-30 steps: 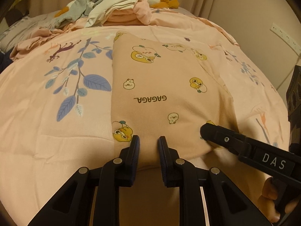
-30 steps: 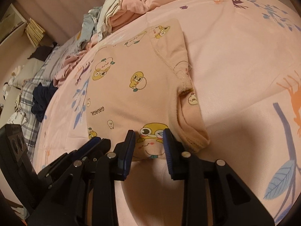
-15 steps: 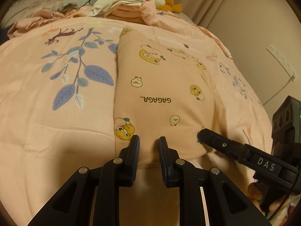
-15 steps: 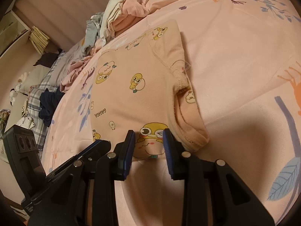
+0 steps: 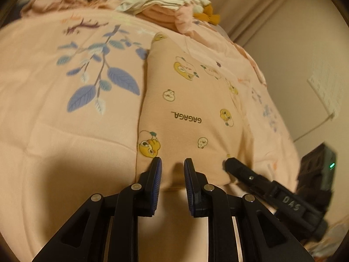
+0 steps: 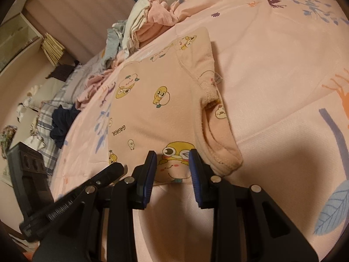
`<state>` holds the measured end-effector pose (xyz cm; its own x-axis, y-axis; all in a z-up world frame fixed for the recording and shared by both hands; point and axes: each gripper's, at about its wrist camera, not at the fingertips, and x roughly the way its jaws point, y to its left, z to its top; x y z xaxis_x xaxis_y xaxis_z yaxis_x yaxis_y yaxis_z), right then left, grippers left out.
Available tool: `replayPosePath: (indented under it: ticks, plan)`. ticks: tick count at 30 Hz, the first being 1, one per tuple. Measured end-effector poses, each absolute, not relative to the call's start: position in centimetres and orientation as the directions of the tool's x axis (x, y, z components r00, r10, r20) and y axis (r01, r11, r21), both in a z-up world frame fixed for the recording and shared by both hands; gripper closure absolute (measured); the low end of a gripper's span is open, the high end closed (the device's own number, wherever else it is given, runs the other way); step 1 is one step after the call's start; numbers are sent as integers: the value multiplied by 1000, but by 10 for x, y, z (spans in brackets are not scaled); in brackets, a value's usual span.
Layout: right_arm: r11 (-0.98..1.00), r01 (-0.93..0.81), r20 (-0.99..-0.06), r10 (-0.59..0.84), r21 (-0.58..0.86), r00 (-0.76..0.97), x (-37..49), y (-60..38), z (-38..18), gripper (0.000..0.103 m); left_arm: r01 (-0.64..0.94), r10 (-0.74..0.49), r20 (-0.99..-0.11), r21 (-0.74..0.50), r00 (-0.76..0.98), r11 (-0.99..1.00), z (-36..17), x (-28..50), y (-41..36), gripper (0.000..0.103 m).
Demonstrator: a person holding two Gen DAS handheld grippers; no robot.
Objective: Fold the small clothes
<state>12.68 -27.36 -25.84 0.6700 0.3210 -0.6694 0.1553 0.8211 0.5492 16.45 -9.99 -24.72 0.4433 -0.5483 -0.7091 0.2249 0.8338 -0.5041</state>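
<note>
Shirt flat on bedspread, near hem at 6 o'clock. Left gripper and right gripper both gape, straddling hem, nothing pinched. Risk: closing shallow grabs bedspread too, or top layer only, skewing fold.

The small shirt lies flat on the bedspread, a pile of clothes behind it, with the left gripper and right gripper side by side at its near hem.
</note>
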Motion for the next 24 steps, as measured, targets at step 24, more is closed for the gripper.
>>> replayPosePath:
  ticks: [24]
  plan:
    - [776,113,-602,378,620,703,120,-281,-264,73,250,-490,-793,-423,362,871,-240,315,-143,68]
